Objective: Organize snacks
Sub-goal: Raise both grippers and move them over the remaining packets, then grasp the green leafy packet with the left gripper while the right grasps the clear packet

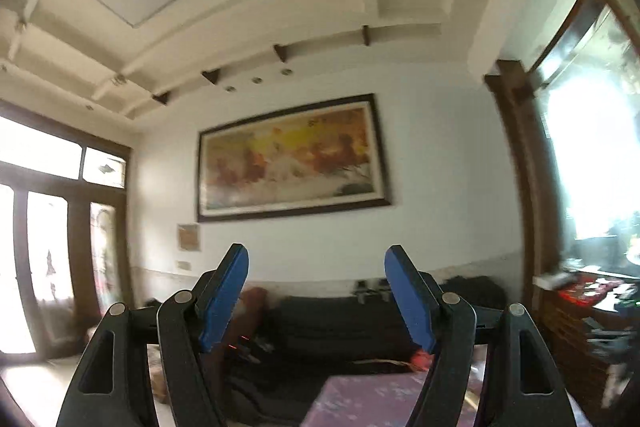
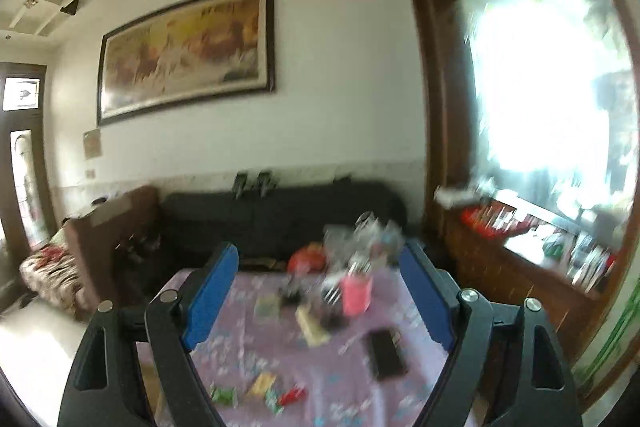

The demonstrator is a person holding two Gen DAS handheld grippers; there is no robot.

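Hovering above the table [image 2: 224,343], left gripper [image 1: 316,297] and right gripper [image 2: 318,293] both spread apart and empty, snacks [image 2: 264,391] loose on its near edge, so nothing's sorted yet; next move: drop down onto one packet.

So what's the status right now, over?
Both hand-held grippers, left and right, open, empty, raised. Snacks loose on the table. Nothing blocking.

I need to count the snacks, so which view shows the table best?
The right wrist view: most of the purple table shows there, with small snacks near its front edge, though blurred. The left wrist view shows only a strip of it with no snacks.
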